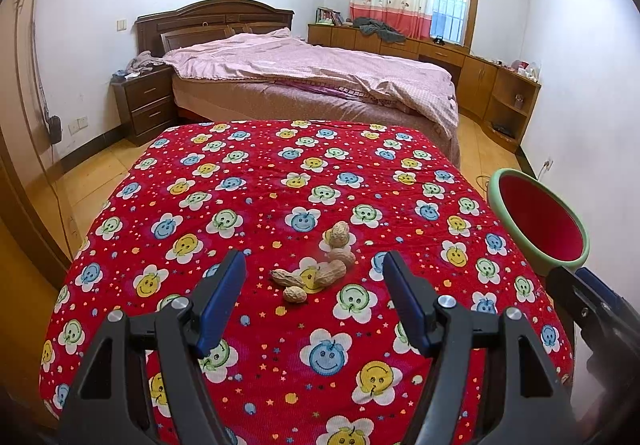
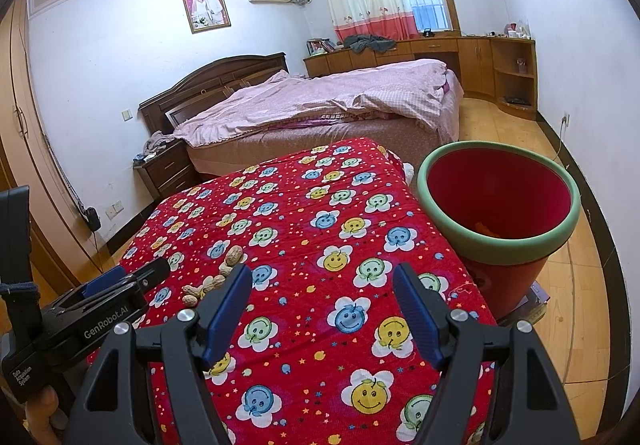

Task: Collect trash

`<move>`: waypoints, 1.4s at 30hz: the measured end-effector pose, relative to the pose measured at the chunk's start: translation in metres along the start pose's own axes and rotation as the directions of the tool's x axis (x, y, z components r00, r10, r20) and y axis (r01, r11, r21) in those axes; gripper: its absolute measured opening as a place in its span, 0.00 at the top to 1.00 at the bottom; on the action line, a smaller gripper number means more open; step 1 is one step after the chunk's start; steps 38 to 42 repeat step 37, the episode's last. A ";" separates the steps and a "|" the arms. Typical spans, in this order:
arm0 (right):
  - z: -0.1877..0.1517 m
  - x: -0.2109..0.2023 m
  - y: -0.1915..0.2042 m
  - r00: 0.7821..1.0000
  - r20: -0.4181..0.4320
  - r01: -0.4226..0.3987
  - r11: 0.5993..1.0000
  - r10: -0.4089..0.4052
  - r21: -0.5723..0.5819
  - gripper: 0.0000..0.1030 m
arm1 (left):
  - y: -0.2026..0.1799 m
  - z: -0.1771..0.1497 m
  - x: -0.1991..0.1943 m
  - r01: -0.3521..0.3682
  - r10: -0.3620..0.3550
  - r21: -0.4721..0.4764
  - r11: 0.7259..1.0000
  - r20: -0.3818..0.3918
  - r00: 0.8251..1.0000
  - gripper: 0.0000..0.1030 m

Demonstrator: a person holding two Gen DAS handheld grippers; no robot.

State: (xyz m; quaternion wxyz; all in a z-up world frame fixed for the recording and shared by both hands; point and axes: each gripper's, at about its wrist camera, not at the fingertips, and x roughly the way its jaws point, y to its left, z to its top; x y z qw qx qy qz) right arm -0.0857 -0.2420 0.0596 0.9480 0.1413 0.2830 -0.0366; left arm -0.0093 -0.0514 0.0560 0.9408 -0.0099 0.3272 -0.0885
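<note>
The left gripper (image 2: 120, 281), printed "GenRobot.AI" and "Data Acquisition System", hangs with its fingers spread wide, gripping nothing. Just ahead of it, peanut shells (image 1: 320, 265) lie clustered on the flower-patterned bench (image 1: 240, 205). Right of the shells, the right gripper (image 2: 322, 309) gapes empty beside the red bin (image 2: 500, 201).

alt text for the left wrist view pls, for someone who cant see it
The open left gripper points at a small pile of peanut shells on a red smiley-flower cloth. A red bin with a green rim sits at the cloth's right edge, with the right gripper just below it; a bed lies behind.
</note>
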 end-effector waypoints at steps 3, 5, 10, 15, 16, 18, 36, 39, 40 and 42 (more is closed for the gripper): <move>-0.001 0.000 0.002 1.000 -0.001 -0.002 1.000 0.002 0.000 0.27 | 0.000 0.000 0.000 -0.001 0.001 0.001 1.000 0.001 1.000 0.31; -0.001 0.001 0.003 1.000 -0.001 -0.003 1.000 0.003 -0.001 0.27 | 0.000 0.000 0.000 0.000 0.000 0.000 1.000 0.001 1.000 0.31; -0.001 0.001 0.005 1.000 -0.002 -0.004 1.000 0.004 0.002 0.27 | 0.001 0.000 0.000 0.000 0.000 0.000 1.000 0.001 1.000 0.31; -0.001 0.001 0.004 1.000 0.000 -0.003 1.000 0.003 0.000 0.27 | 0.000 0.000 0.000 0.000 0.000 -0.001 1.000 0.002 1.000 0.31; -0.001 0.001 0.003 1.000 -0.001 -0.003 1.000 0.003 0.000 0.27 | 0.001 0.000 0.000 0.000 0.000 -0.001 1.000 0.002 1.000 0.31; -0.001 0.001 0.004 1.000 0.000 -0.004 1.000 0.004 0.000 0.27 | 0.001 0.000 0.000 0.000 0.000 0.000 1.000 0.003 1.000 0.31; -0.002 0.000 0.005 1.000 -0.001 -0.004 1.000 0.004 0.000 0.27 | 0.002 0.000 -0.001 -0.004 0.004 -0.001 1.000 0.005 1.000 0.31; -0.002 0.000 0.005 1.000 -0.001 -0.004 1.000 0.004 0.001 0.27 | 0.002 0.000 -0.001 -0.004 0.004 -0.001 1.000 0.005 1.000 0.31; -0.002 0.000 0.005 1.000 -0.001 -0.004 1.000 0.004 0.001 0.27 | 0.002 0.000 -0.001 -0.004 0.004 -0.001 1.000 0.005 1.000 0.31; -0.002 0.000 0.005 1.000 -0.001 -0.004 1.000 0.004 0.001 0.27 | 0.002 0.000 -0.001 -0.004 0.004 -0.001 1.000 0.005 1.000 0.31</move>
